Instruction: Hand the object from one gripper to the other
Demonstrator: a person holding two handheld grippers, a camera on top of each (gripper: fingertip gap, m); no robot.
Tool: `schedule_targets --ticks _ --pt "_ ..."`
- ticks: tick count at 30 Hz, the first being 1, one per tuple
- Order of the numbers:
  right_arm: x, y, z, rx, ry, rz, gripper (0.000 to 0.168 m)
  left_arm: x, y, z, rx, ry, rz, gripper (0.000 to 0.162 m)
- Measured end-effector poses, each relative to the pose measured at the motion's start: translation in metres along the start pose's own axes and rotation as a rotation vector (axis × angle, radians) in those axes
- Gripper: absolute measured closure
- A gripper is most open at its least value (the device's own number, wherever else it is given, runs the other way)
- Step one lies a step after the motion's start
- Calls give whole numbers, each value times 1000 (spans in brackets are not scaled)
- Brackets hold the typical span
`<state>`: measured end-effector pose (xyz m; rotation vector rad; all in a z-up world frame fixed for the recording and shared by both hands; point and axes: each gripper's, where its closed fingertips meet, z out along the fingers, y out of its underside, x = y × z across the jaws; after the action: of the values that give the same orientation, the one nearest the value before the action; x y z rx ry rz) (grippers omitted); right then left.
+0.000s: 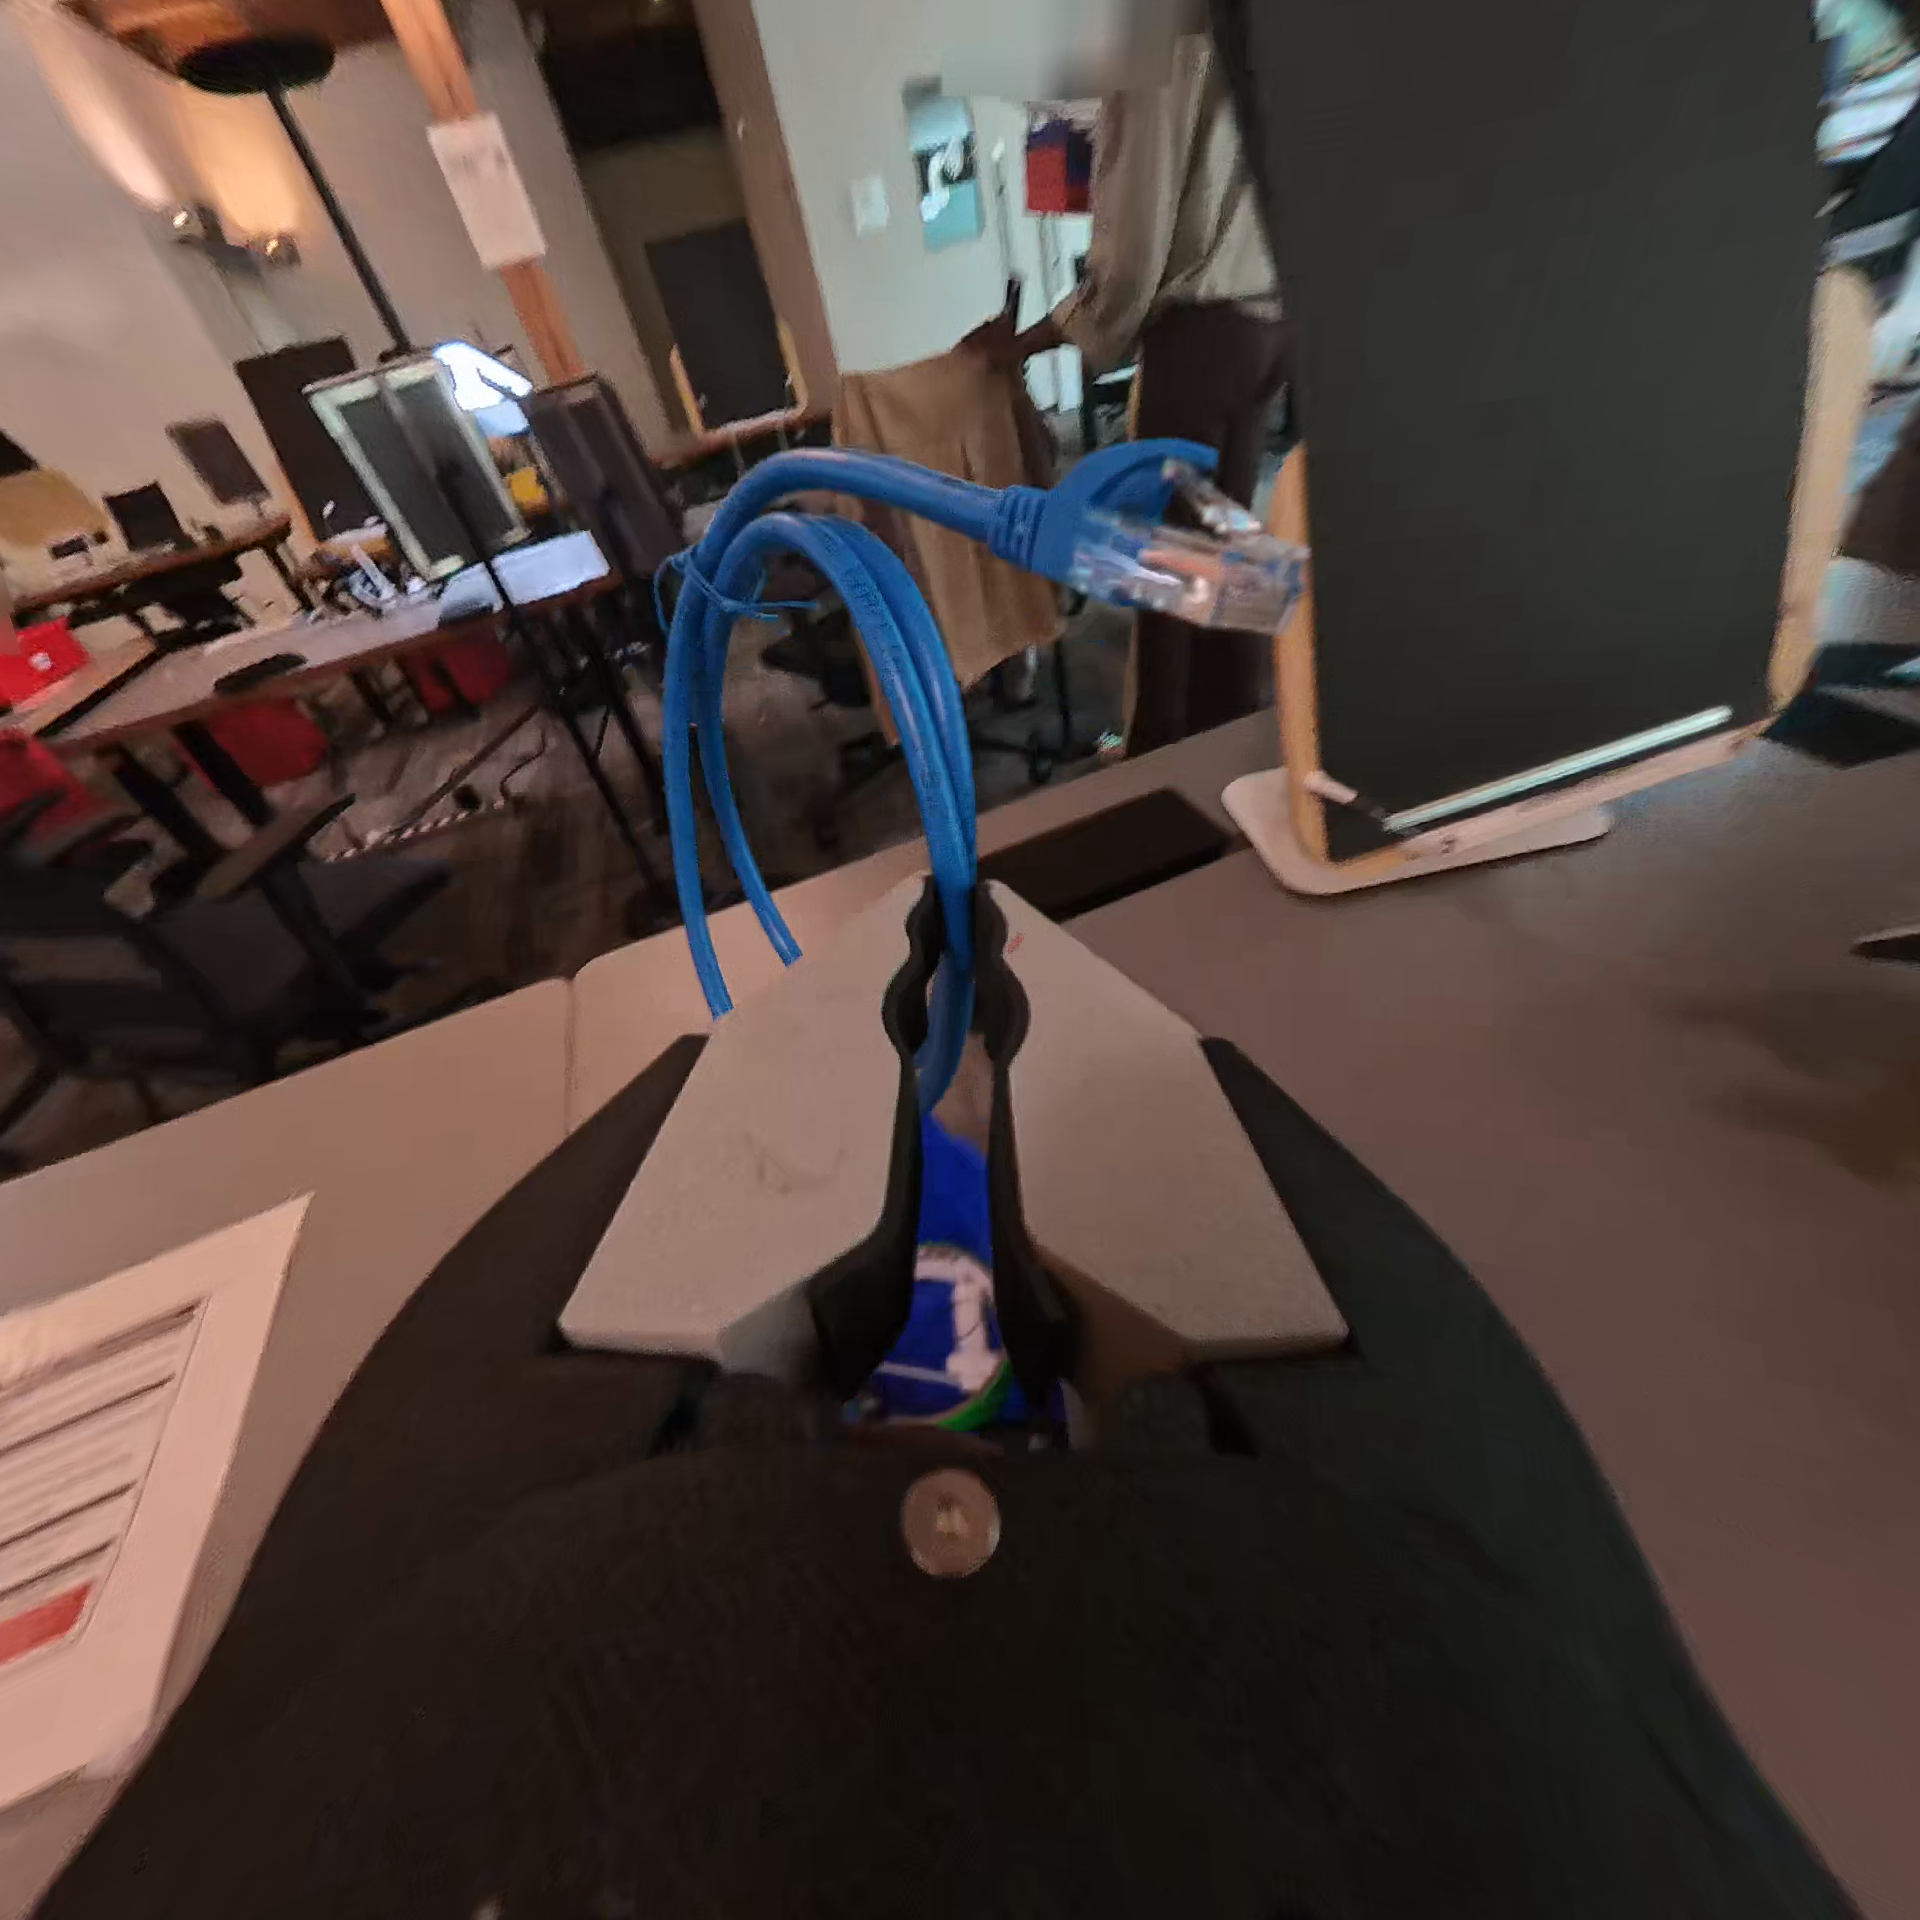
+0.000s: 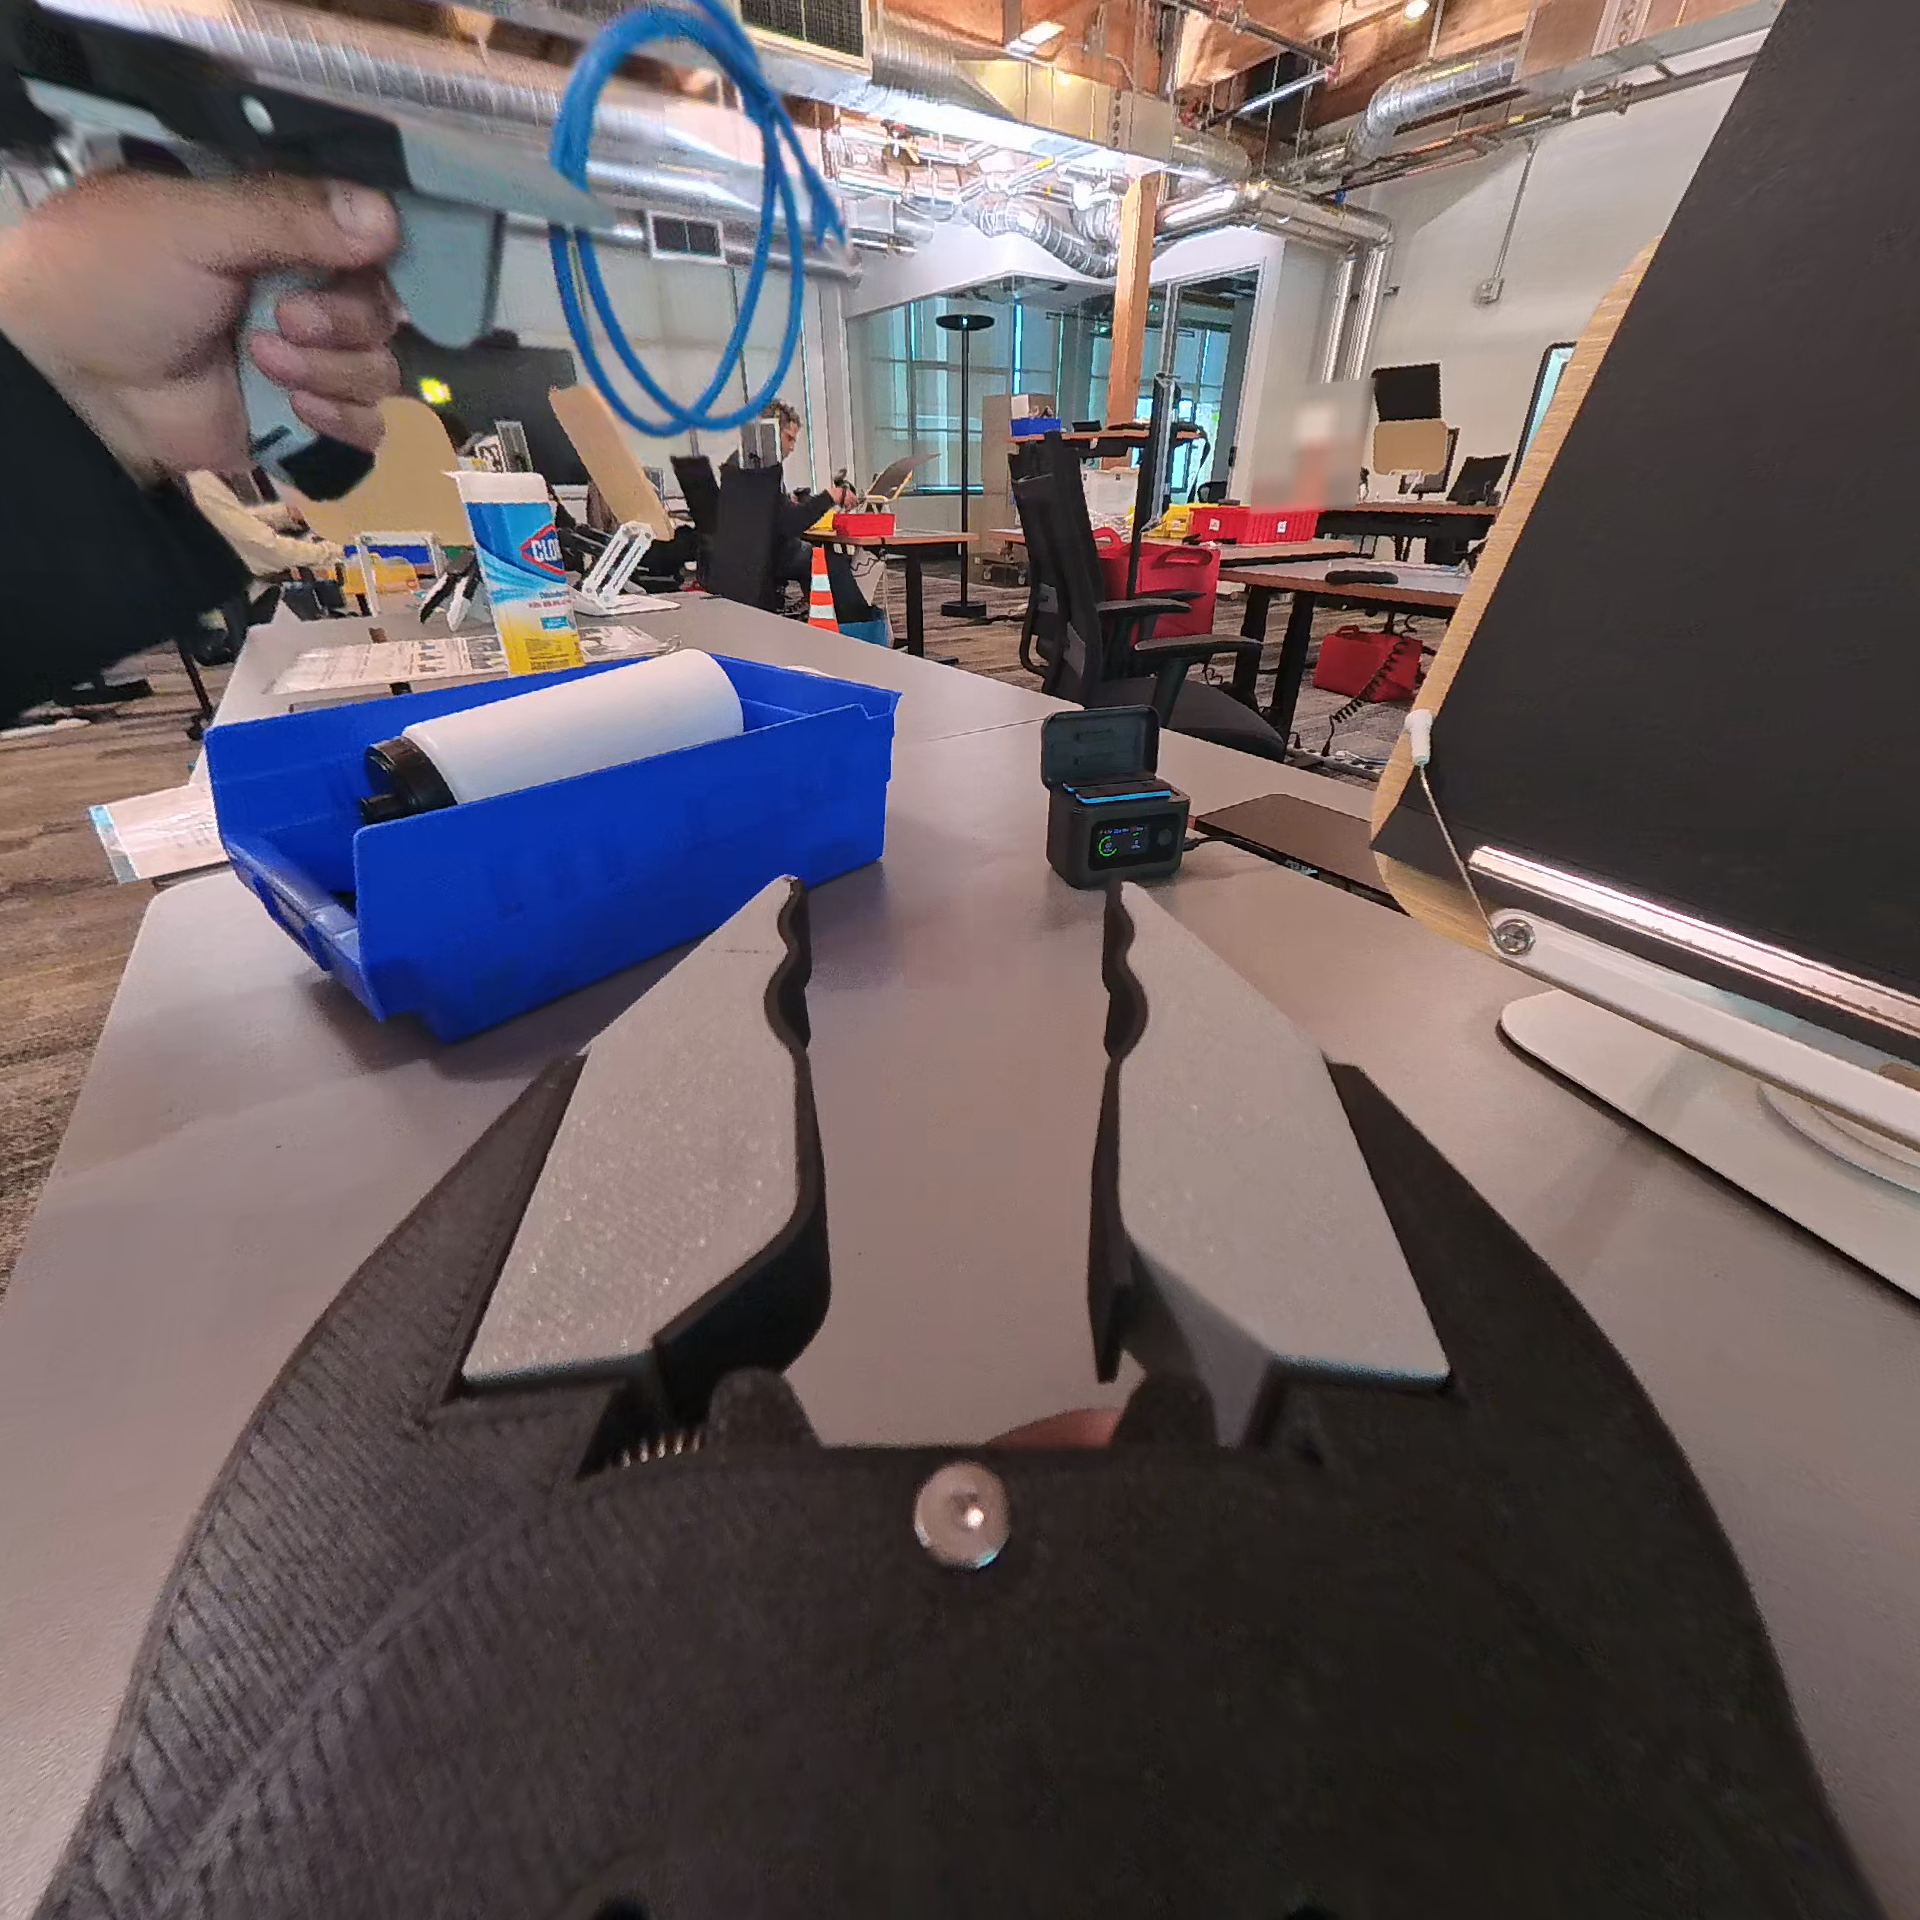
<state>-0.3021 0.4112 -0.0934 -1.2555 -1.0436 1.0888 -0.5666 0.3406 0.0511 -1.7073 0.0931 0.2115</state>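
A coiled blue network cable (image 1: 883,623) with clear plugs is pinched between the fingers of my left gripper (image 1: 954,914), which is shut on it and holds it up in the air above the grey table (image 1: 1455,1091). In the right wrist view the same cable (image 2: 686,239) hangs in loops at the upper left, held by the left gripper (image 2: 499,187) in a person's hand (image 2: 187,301). My right gripper (image 2: 956,925) is open and empty, low over the table, well below and to the right of the cable.
A blue bin (image 2: 582,862) holding a white roll with a black cap (image 2: 561,738) sits on the table at left. A small black charging case (image 2: 1112,821) stands ahead. A black panel on a white stand (image 2: 1714,623) fills the right. A wipes canister (image 2: 520,571) stands behind. The tips of one gripper are about 30 cm away from the tips of the other.
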Motion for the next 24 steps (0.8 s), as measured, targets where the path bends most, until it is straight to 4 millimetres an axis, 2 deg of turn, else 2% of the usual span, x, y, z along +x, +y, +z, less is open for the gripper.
schedule_targets --ticks 3,6,9,11,14,17,22,24 --pt "1 1 0 -4 3 -4 115 41 -22 5 86 84 3 159" --pt "1 1 0 -4 1 -3 115 97 -33 13 172 222 -15 159" --pt "2 3 1 -6 -13 21 114 156 -33 21 267 411 -78 158" --pt "3 6 2 -20 -25 49 112 186 -26 28 306 547 -152 158" --pt "6 9 4 -26 -48 100 110 209 -17 36 382 715 -306 158" --pt "8 6 2 -2 -101 179 109 226 -5 41 443 820 -355 158" --pt "17 2 3 29 -167 284 104 242 19 51 431 900 -453 159" --pt "24 -2 3 54 -179 326 104 249 21 46 428 947 -454 159"
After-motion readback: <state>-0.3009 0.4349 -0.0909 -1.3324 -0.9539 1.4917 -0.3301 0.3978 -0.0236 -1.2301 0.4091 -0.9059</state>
